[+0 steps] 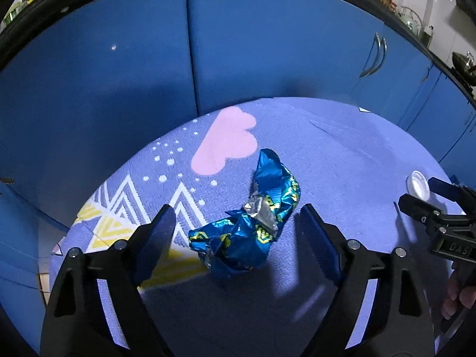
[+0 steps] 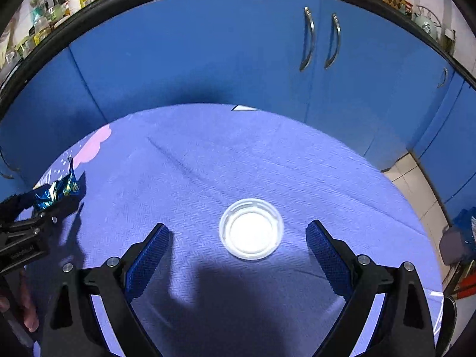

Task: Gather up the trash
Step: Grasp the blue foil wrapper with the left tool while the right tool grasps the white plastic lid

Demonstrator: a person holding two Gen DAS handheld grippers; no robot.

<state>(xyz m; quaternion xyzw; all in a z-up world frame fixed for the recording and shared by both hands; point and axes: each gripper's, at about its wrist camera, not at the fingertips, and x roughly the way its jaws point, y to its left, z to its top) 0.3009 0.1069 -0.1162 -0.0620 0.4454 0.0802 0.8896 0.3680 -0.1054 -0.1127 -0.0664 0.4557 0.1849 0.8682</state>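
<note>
Wrapper point(image 1: 253, 217), blue foil, print illegible, between spread left tool point(image 1: 238, 229); right tool point(image 2: 238, 238) spread, straddling lid point(image 2: 250, 229).

Only "DAS" reads clearly, embossed on the black body of the right hand-held gripper point(image 1: 416, 200); wrapper point(image 1: 248, 223) print stays illegible.

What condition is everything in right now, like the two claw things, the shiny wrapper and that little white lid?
left gripper: open, fingers either side of the wrapper, not gripping it.
right gripper: open, the lid lying between its fingers.
blue foil wrapper: crumpled, lying loose on the mat.
white plastic lid: lying flat on the mat, not held.
purple mat: spread out, slightly creased.
blue cabinet doors: closed.
</note>
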